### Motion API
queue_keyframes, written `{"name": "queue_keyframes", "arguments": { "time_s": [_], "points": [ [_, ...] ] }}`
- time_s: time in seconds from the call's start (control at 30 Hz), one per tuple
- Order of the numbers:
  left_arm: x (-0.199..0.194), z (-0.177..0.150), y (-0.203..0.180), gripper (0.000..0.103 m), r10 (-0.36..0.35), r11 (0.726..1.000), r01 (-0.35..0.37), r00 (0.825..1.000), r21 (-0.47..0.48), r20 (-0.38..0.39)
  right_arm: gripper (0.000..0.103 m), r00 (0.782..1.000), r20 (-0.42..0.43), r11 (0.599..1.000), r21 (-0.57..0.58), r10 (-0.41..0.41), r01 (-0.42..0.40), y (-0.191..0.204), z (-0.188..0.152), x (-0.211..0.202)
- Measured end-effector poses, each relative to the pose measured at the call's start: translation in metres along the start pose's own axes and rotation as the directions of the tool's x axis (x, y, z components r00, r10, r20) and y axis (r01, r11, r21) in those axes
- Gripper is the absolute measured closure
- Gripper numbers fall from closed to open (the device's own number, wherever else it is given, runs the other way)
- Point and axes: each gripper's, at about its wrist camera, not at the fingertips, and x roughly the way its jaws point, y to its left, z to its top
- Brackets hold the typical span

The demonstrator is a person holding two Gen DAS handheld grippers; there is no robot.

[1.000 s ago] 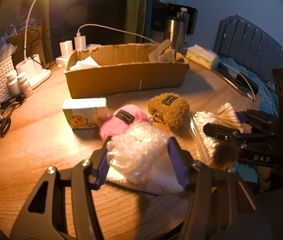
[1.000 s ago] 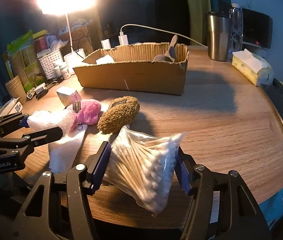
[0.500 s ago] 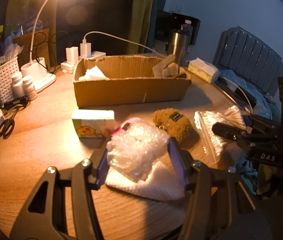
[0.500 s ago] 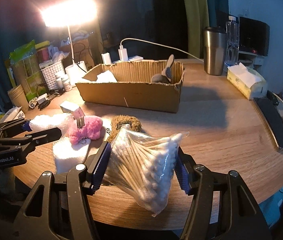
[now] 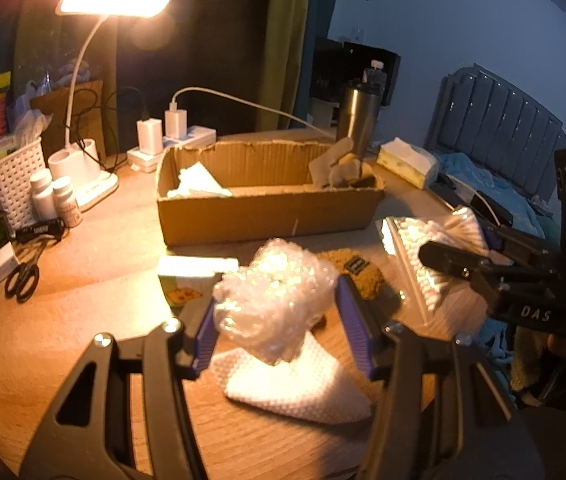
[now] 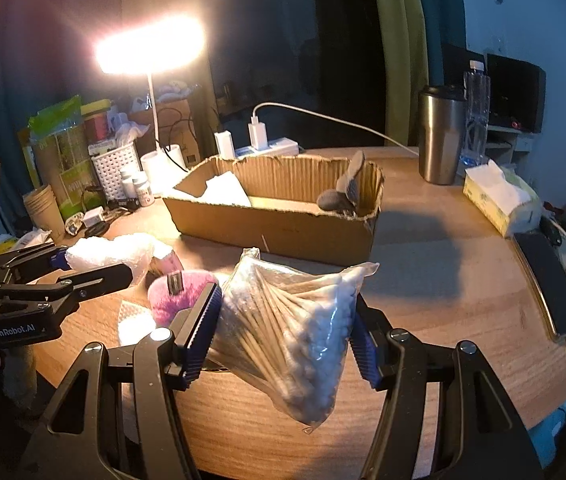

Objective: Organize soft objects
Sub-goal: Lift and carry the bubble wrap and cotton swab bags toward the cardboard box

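Wooden table point(image 6: 443, 280). Cardboard box point(image 6: 279, 224) at the back, open top, white cloth and grey plush inside. Right gripper point(image 6: 283, 336) clamped on bag of cotton swabs point(image 6: 295, 332), held clear of the table. Left gripper point(image 5: 279, 316) clamped on bubble wrap wad point(image 5: 275, 300), above white foam sheet point(image 5: 295, 384). Pink plush point(image 6: 179, 292) and brown plush point(image 5: 367, 276) on the table between them.

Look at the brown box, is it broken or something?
A bit, yes. The cardboard box has a ragged, torn top rim, with the wavy inner layer showing along its back wall. Otherwise it stands upright on the table. Nothing is spilled: the bag of cotton swabs in the right gripper looks closed.
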Motion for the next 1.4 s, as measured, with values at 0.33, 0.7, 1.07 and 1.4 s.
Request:
{"name": "queue_keyframes", "arguments": {
  "time_s": [0.33,0.7,1.07,1.4],
  "points": [
    [-0.002,0.013,0.001,0.048,0.002,1.0,-0.003,0.999,0.016,0.044,0.039,0.999,0.032,1.0,-0.02,0.011,-0.01,0.005,0.015,0.002],
    [0.0,0.027,0.003,0.048,0.007,1.0,-0.008,0.996,0.015,0.083,0.039,0.998,0.066,0.999,-0.044,0.019,-0.016,0.009,0.032,0.008],
    [0.01,0.04,0.009,0.048,0.024,1.0,-0.025,0.993,0.008,0.113,0.039,0.996,0.082,0.998,-0.054,0.022,-0.017,0.008,0.047,0.018],
    [0.023,0.059,0.019,0.048,0.049,0.999,-0.049,0.987,-0.003,0.15,0.039,0.996,0.088,0.998,-0.065,0.026,-0.021,0.007,0.061,0.034]
  ]
}}
